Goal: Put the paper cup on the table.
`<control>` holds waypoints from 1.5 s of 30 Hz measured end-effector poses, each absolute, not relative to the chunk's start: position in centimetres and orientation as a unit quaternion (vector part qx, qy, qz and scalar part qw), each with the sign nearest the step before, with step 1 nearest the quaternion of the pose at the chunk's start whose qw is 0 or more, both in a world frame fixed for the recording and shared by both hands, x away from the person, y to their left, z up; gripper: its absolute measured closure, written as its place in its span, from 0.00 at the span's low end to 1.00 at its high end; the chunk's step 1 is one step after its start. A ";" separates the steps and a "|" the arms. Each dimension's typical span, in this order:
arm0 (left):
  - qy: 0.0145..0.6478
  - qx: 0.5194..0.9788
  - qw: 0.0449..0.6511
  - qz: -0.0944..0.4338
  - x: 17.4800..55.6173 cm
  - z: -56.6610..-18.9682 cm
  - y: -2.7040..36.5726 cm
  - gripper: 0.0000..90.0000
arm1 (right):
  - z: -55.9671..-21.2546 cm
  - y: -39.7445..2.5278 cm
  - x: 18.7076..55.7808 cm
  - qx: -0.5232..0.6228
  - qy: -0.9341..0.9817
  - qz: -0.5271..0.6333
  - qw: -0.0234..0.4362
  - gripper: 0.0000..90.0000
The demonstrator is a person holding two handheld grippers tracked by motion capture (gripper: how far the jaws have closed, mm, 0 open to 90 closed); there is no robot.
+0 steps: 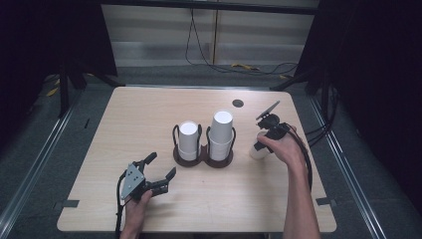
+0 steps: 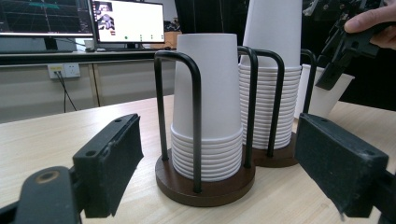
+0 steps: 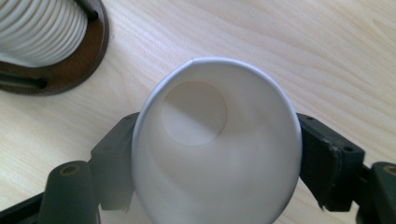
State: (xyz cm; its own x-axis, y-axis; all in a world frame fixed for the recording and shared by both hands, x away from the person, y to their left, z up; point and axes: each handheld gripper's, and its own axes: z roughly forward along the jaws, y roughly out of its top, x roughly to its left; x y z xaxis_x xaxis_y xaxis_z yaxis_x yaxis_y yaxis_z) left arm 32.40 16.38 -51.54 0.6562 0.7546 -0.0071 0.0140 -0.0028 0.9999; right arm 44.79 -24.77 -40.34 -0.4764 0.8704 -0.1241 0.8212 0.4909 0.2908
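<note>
Two dark wooden holders with black wire hoops stand mid-table. The left one carries a shorter stack of upside-down white paper cups, the right one a taller stack. My right gripper is shut on a single white cup, mouth up, just right of the taller stack; its rim is squeezed slightly oval. Whether this cup rests on the table I cannot tell. My left gripper is open near the front, facing the shorter stack, and holds nothing.
The light wooden table has a round cable hole at the back. Dark floor and metal rails surround it. Monitors sit on a desk behind, in the left gripper view. Bare tabletop lies left of and in front of the holders.
</note>
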 end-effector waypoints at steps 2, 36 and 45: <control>0.297 0.649 0.639 0.288 32.4 -51.5 16.3 0.17 | -40.4 -24.6 45.0 0.496 0.853 0.098 0.130 0.24; 0.300 0.646 0.637 0.295 32.3 -51.5 16.2 0.17 | -41.8 -26.0 43.2 0.531 0.815 0.178 0.147 0.17; 0.302 0.646 0.635 0.297 32.3 -51.5 16.2 0.17 | -42.9 -26.7 42.1 0.552 0.793 0.207 0.155 0.17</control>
State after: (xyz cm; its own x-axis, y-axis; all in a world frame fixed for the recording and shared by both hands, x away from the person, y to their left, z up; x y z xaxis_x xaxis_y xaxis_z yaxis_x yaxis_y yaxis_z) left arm 32.32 16.20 -51.50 0.6422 0.7666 -0.0002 0.0129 -0.0106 0.9999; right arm 42.12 -26.71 -42.91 -0.3434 0.9390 -0.0177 0.8107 0.3059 0.4992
